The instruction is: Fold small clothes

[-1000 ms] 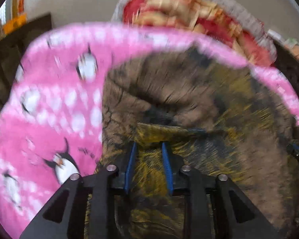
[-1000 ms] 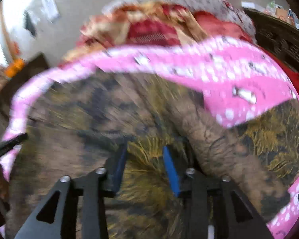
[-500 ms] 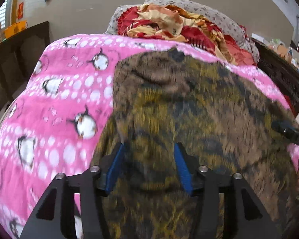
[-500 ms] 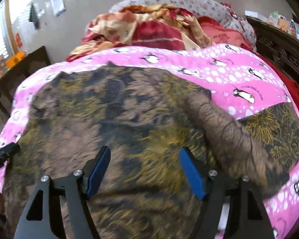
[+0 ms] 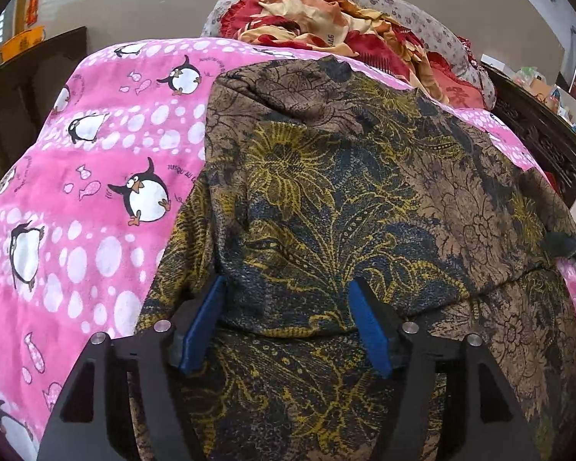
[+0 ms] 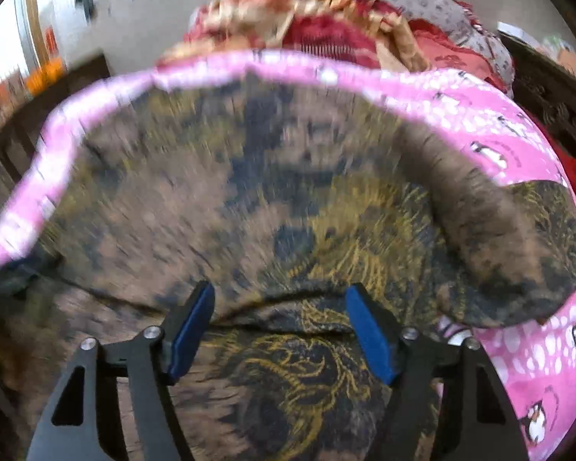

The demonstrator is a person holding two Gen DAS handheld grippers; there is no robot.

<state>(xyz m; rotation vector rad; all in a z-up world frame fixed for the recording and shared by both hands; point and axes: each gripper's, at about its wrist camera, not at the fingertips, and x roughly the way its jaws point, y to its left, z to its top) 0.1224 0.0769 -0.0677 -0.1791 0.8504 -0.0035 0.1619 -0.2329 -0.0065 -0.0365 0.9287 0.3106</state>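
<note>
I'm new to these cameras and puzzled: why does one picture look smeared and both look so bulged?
Left wrist view: sharp, the floral garment and penguin blanket crisp. Right wrist view: motion-blurred, the garment streaked, though the right gripper stays sharp. Both views: fisheye bulge, dark rounded corners, soft even light.

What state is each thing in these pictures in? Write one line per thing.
Patterned garment: spread on the blanket, top part folded down over the lower part, gripped by neither gripper.
Left gripper: fingers apart, jaws just opened, above the fold edge.
Right gripper: fingers apart, holding nothing.
Pink penguin blanket: laid flat beneath the garment.
Red bedding: crumpled behind.
</note>
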